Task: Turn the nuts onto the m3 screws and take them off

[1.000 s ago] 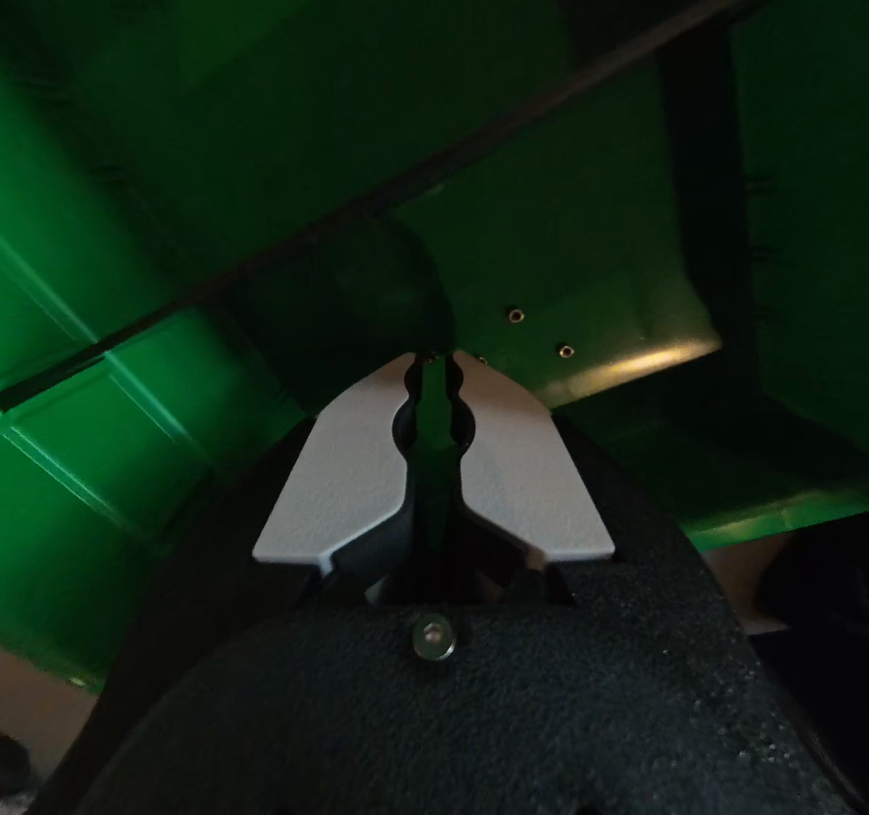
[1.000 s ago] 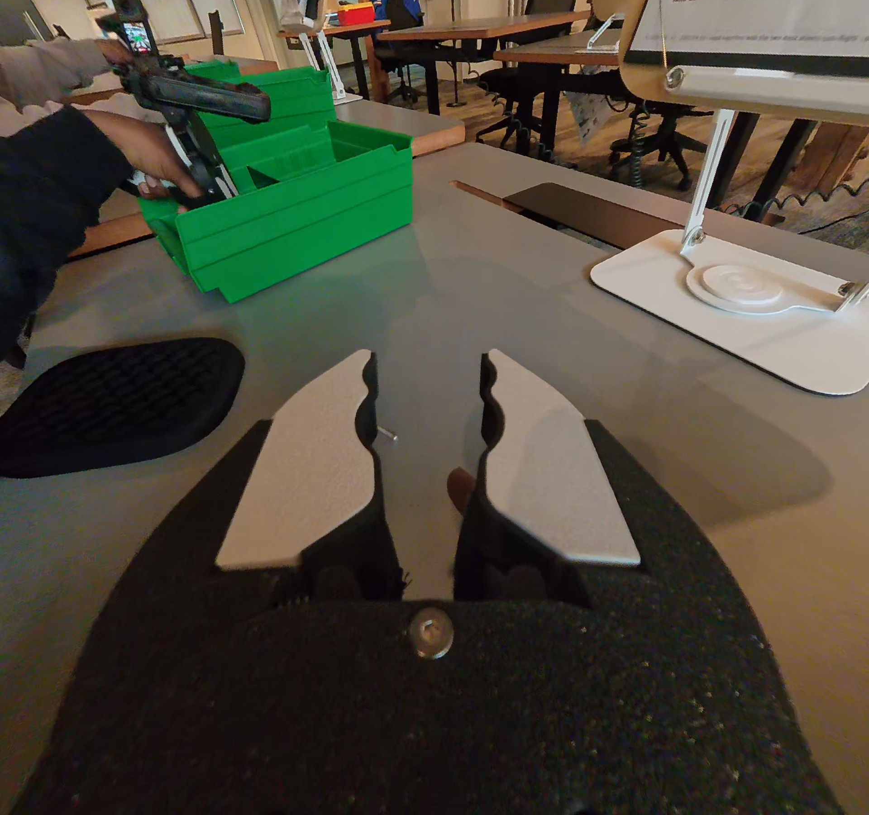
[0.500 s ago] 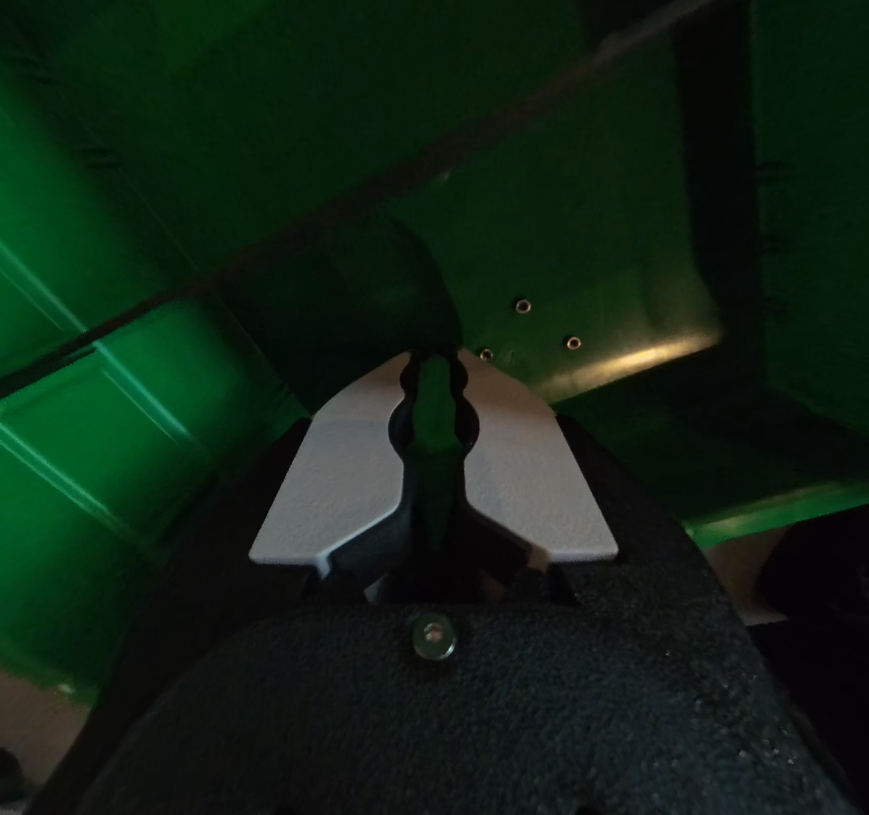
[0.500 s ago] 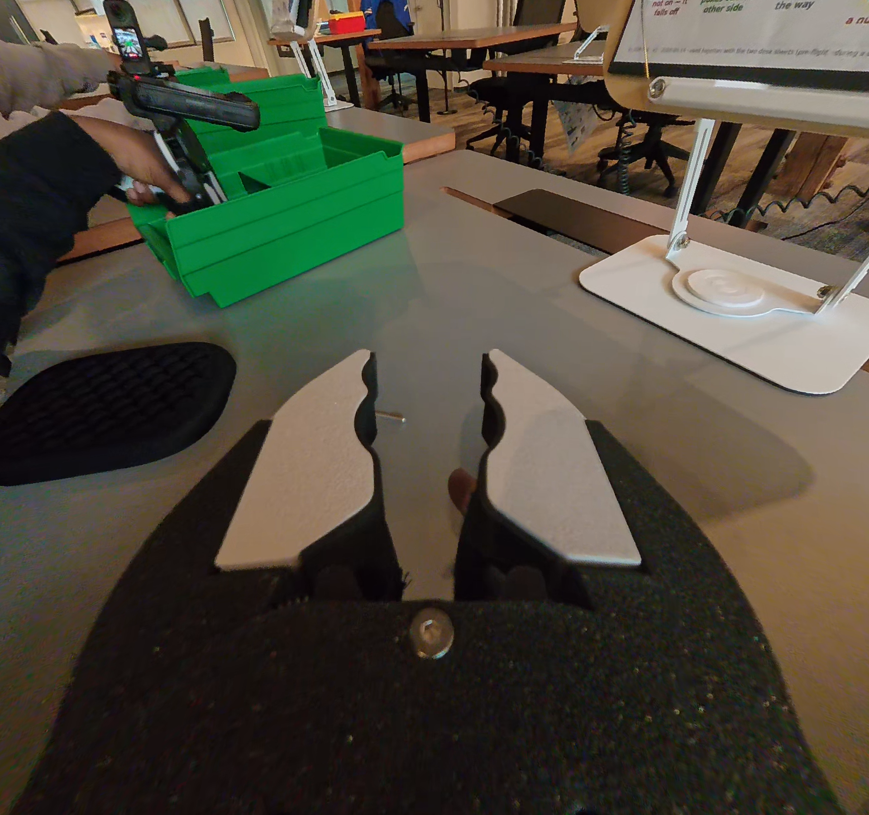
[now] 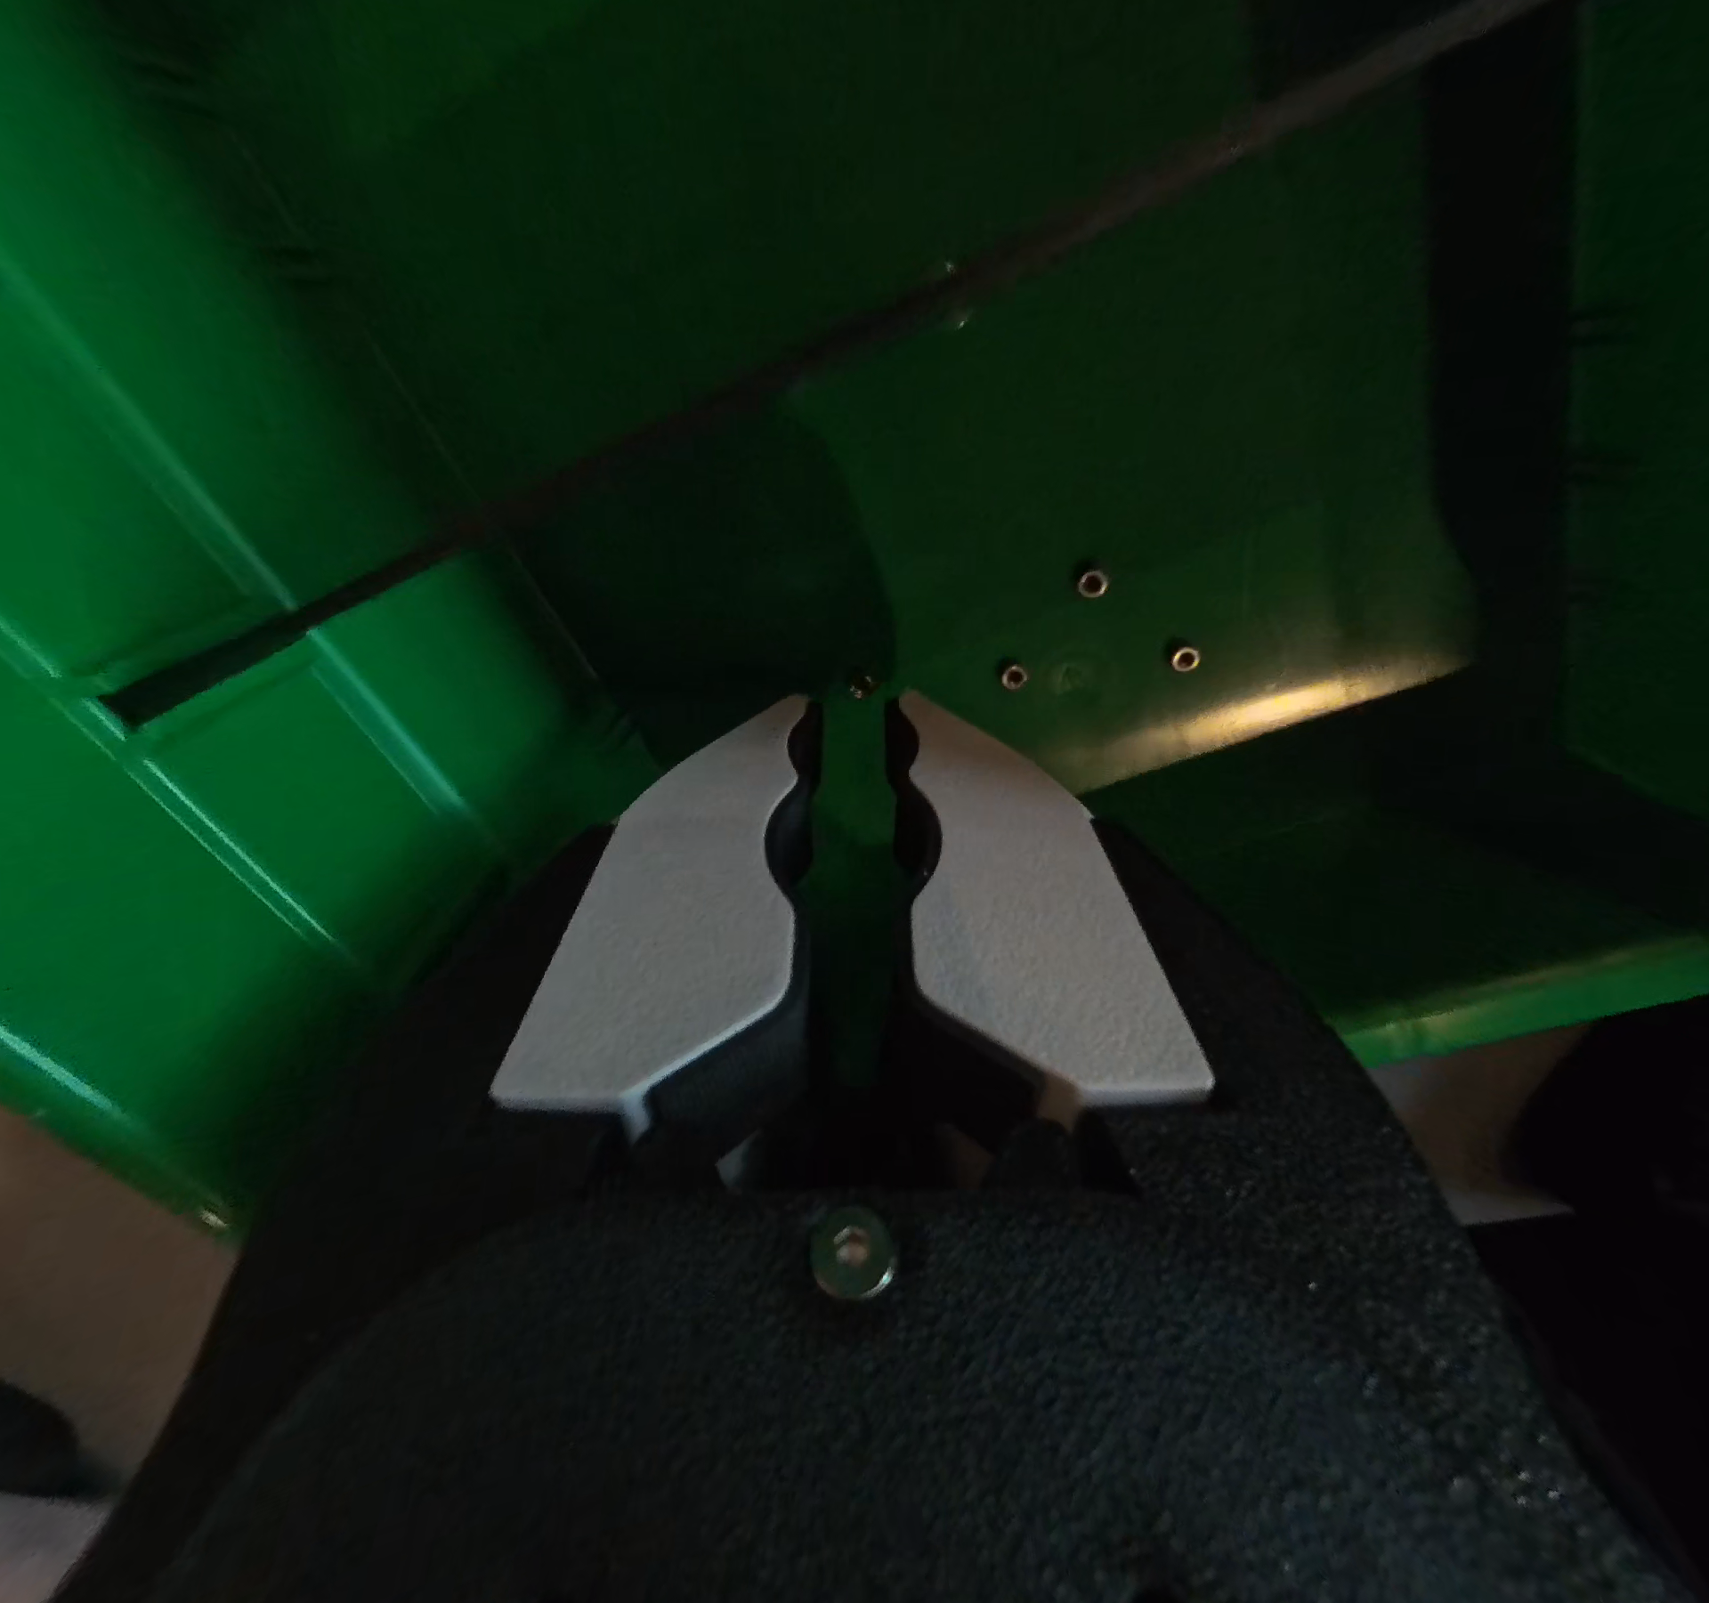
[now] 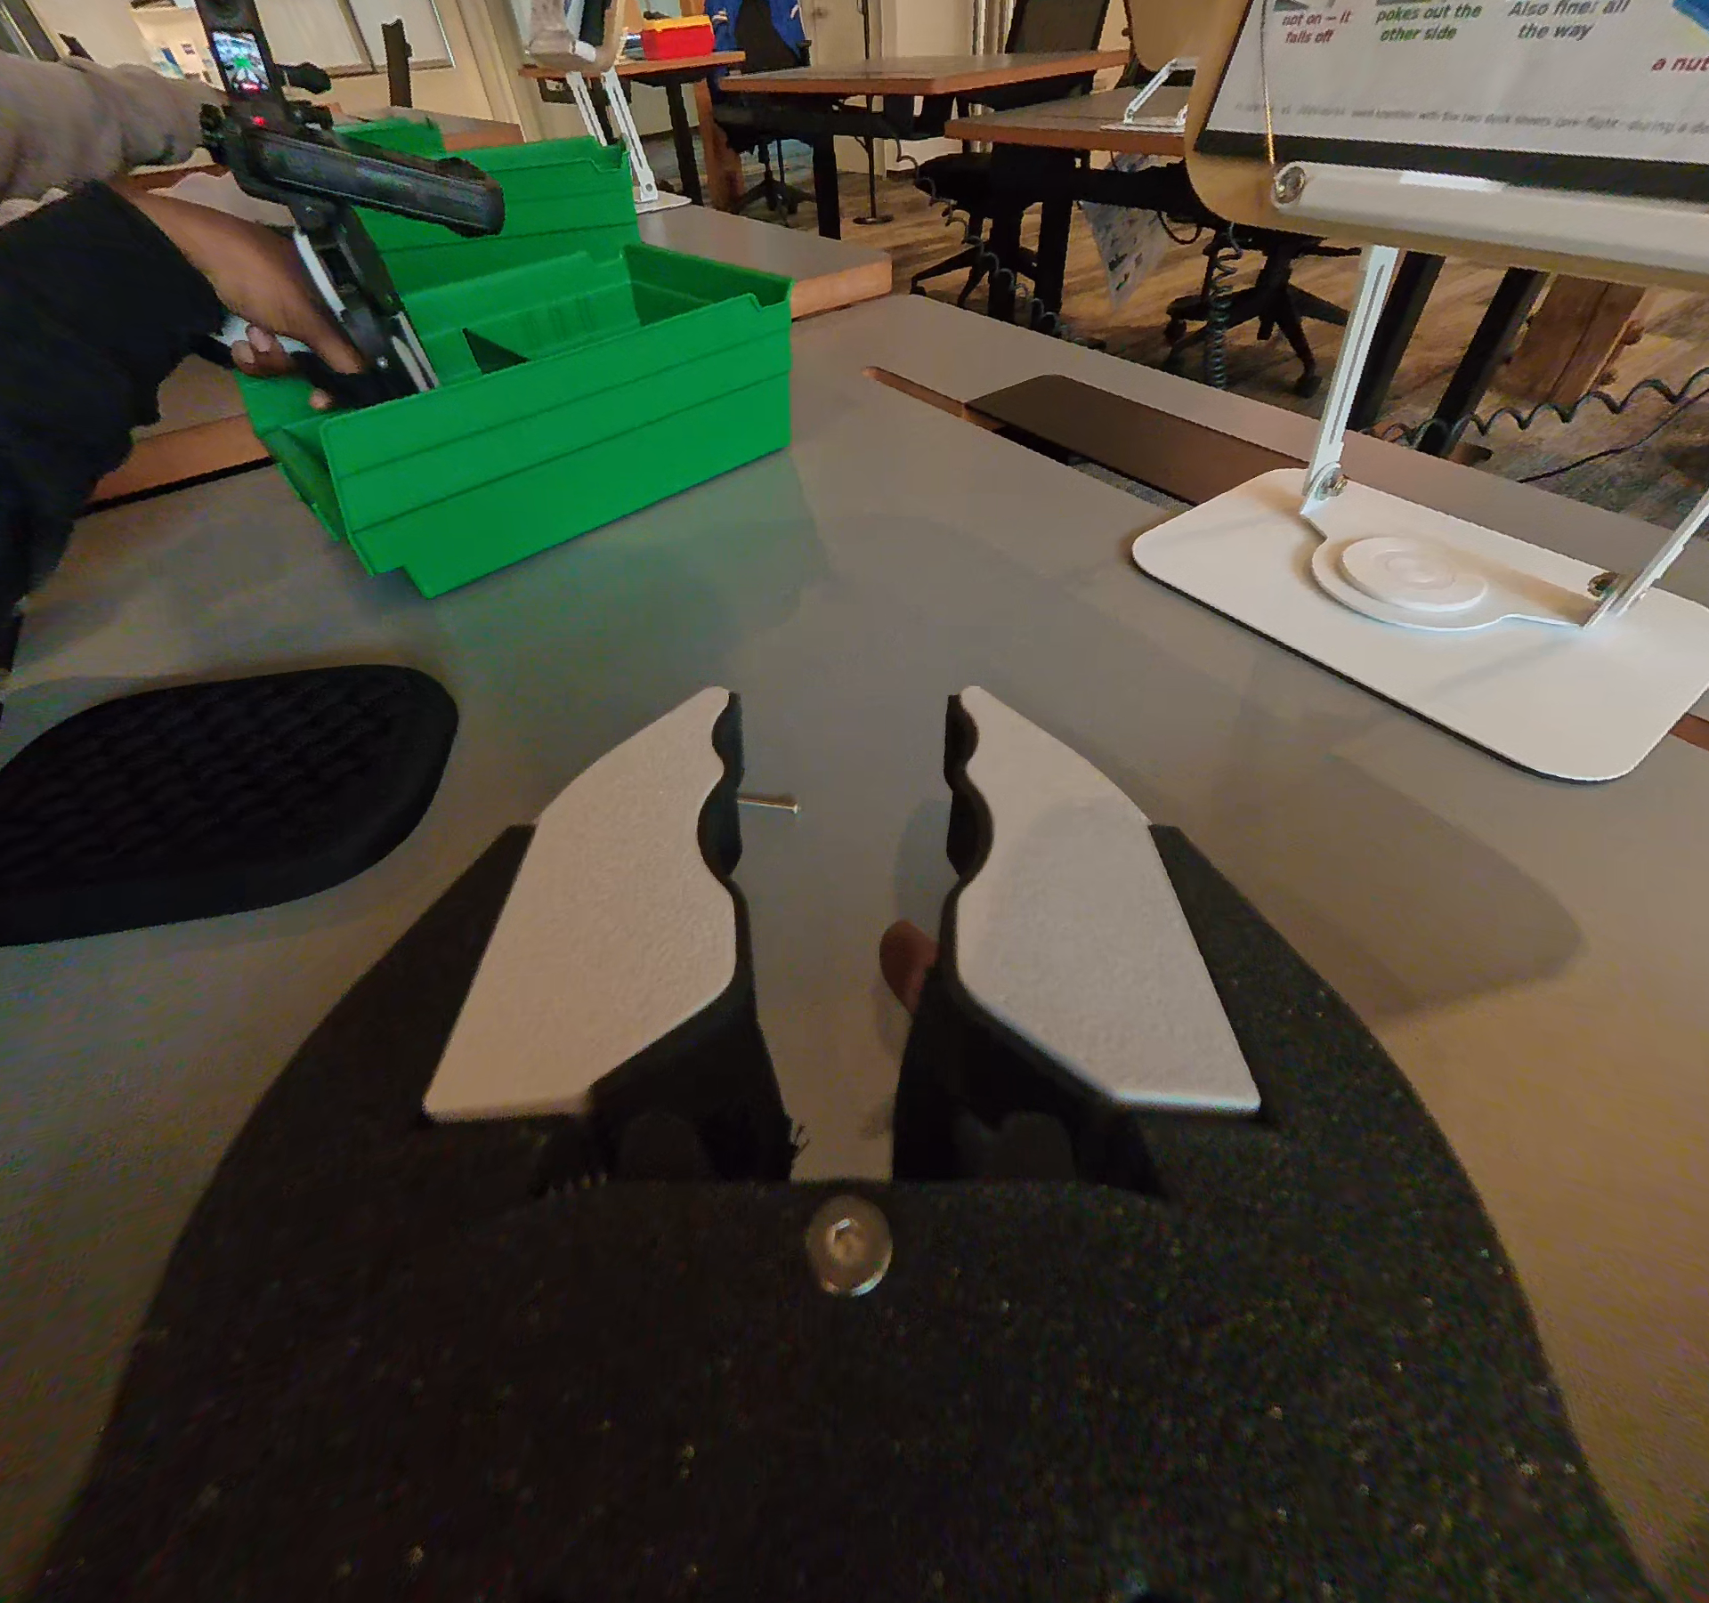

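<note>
Your left gripper [image 5: 851,708] is down in the green bin [image 5: 1202,412], jaws parted by a narrow gap with nothing between them; one nut [image 5: 864,683] lies just past the tips at 12 o'clock, three more nuts [image 5: 1091,583] at 2 o'clock. Close off-centre and it may skid away across the slick floor. Your right gripper [image 6: 842,717] hangs wide open over the worktop [image 6: 925,541], gripping nothing, the screw [image 6: 772,805] beside its 9 o'clock finger, where a nudge could roll it.
</note>
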Demonstrator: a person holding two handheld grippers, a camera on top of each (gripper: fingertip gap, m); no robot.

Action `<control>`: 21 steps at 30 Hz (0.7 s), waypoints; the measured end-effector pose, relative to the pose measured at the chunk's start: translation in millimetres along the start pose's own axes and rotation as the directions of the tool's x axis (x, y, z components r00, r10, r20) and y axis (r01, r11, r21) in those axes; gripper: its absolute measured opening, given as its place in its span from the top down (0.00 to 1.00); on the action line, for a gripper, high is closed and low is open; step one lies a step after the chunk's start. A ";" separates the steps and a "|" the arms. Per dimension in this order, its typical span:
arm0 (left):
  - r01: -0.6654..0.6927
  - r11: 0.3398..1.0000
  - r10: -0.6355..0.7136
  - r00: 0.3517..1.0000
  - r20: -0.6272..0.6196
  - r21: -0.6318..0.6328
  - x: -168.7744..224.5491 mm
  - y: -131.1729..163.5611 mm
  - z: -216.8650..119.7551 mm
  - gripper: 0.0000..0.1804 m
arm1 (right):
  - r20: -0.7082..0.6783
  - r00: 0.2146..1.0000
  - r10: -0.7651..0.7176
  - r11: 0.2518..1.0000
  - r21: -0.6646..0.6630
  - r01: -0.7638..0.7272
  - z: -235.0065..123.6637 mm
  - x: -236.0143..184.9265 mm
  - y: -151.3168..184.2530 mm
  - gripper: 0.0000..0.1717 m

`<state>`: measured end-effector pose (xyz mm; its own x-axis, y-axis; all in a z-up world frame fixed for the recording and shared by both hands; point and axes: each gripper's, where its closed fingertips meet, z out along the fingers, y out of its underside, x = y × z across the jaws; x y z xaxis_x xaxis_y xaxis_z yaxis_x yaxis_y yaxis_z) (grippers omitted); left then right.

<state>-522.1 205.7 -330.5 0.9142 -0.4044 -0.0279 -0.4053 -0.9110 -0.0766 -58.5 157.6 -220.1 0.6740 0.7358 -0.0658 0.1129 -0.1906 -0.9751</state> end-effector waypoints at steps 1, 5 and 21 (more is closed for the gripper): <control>0.001 1.000 -0.001 1.000 -0.003 0.001 0.2 -0.9 0.0 0.93 | -0.001 1.000 -0.001 1.000 0.000 0.001 -0.1 0.1 0.0 0.76; -0.003 1.000 0.003 1.000 -0.014 -0.004 1.8 -1.5 0.4 0.93 | -0.003 1.000 -0.005 1.000 0.000 0.005 -0.1 0.1 -0.2 0.76; 0.000 0.999 -0.001 1.000 -0.030 -0.049 3.5 0.2 8.1 0.96 | -0.017 1.000 -0.023 1.000 -0.004 0.023 -0.7 0.7 -0.4 0.76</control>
<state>-518.9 204.8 -338.6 0.9141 -0.4054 0.0021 -0.4052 -0.9138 -0.0275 -57.6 157.8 -219.6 0.6834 0.7290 -0.0399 0.1310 -0.1763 -0.9756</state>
